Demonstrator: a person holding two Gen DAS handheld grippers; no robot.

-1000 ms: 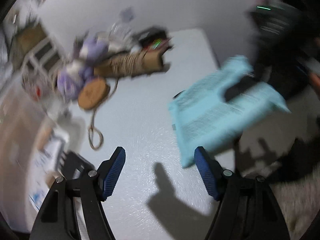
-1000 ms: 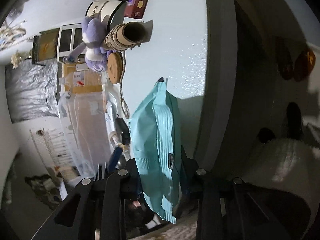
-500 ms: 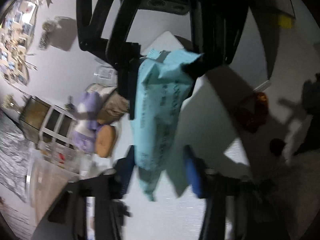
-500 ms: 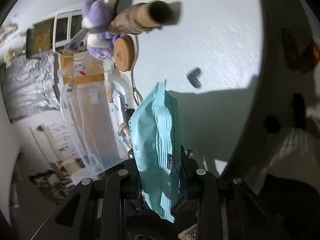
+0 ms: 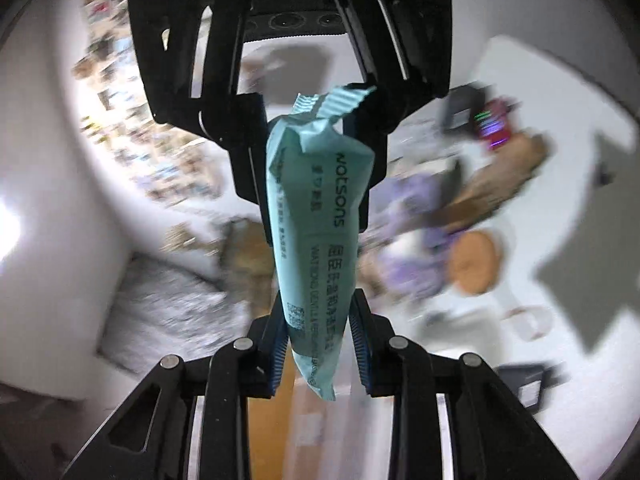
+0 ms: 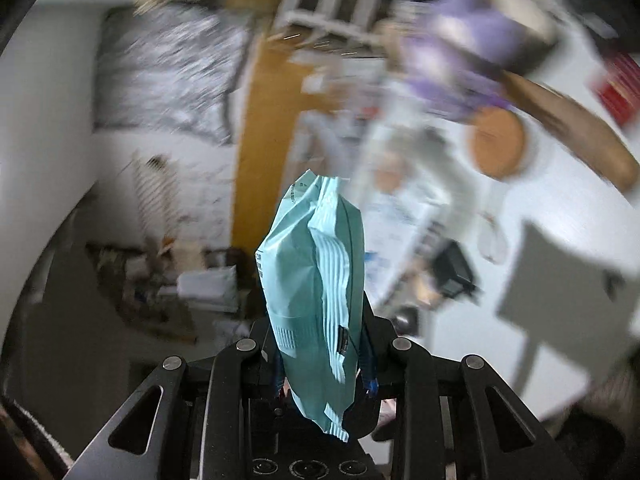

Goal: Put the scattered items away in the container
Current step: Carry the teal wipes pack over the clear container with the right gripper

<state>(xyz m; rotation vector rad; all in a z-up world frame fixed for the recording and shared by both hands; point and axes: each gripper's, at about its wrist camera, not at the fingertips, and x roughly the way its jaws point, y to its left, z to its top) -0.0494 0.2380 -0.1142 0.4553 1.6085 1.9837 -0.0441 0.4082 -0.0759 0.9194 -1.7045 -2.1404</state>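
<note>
A light teal wipes pack [image 5: 316, 216] is held in the air between both grippers. My left gripper [image 5: 318, 340] is shut on its near end. My right gripper [image 5: 308, 140] faces me from above and is shut on its far, crimped end. In the right wrist view the same pack [image 6: 316, 280] stands up from my right gripper [image 6: 322, 364], which is shut on it. The left gripper body shows below it there. A clear plastic container [image 6: 404, 200] lies blurred to the right of the pack.
On the white table [image 5: 560, 208] lie a purple plush toy [image 5: 412, 248], a round cork lid [image 5: 474, 264], a brown twine roll [image 5: 500, 184] and a dark red box [image 5: 494, 128]. White shelving [image 6: 340, 0] and an orange-brown panel [image 6: 264, 128] stand beyond. The background is motion-blurred.
The left gripper has moved from open over the table to shut on the pack's free end. Both views have swung to the left, away from the table, with the pack held by both.
</note>
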